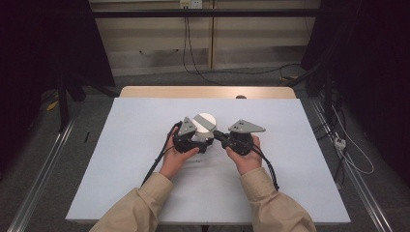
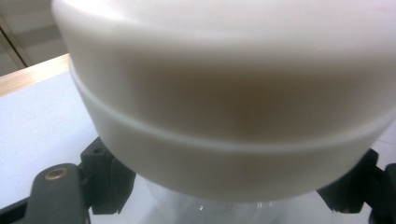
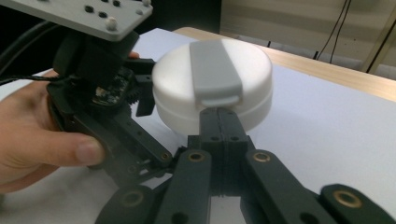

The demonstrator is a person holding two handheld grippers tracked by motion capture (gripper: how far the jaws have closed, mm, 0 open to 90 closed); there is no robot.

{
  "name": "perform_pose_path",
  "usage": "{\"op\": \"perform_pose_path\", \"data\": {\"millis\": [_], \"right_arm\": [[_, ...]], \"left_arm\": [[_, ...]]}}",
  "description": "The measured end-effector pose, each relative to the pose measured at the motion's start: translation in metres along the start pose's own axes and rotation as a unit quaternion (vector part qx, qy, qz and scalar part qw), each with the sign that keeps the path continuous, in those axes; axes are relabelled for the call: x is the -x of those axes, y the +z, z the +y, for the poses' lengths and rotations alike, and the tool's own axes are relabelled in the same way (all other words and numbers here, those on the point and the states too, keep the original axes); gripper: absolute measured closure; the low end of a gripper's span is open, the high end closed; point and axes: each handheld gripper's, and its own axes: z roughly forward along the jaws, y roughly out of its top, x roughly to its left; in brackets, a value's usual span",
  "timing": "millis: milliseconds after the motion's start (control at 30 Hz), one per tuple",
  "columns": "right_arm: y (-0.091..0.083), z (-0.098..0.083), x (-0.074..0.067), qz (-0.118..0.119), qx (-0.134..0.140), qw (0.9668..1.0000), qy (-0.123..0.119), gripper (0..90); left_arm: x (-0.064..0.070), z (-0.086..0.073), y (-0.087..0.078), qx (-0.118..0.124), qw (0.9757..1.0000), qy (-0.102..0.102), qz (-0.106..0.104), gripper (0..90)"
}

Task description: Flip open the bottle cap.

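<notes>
beige sleeves (image 1: 270, 208), white table (image 1: 121, 159), dark room

A lidded jar (image 1: 205, 124) sits mid-counter (image 1: 121, 159), between the left tool (image 1: 197, 139) and the right tool (image 1: 216, 135), both nearer the person.

A round white lidded container (image 3: 212, 88) with a grey flip tab (image 3: 214, 72); upright, mid-table.

A lab recording bay — black curtains (image 1: 43, 43) hang at both sides, metal rails (image 1: 41, 164) run along the bench's (image 1: 145, 193) edges, loose cables (image 1: 193, 63) cross the floor beyond its far edge.
</notes>
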Motion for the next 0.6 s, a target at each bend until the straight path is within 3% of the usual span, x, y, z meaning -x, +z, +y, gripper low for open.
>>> {"op": "perform_pose_path", "data": {"millis": [600], "right_arm": [[0.006,0.021,-0.006,0.001,0.011,0.9998,-0.017,90.0]], "left_arm": [[0.000,0.000,0.000,-0.001,1.0000,0.002,0.003,18.8]]}}
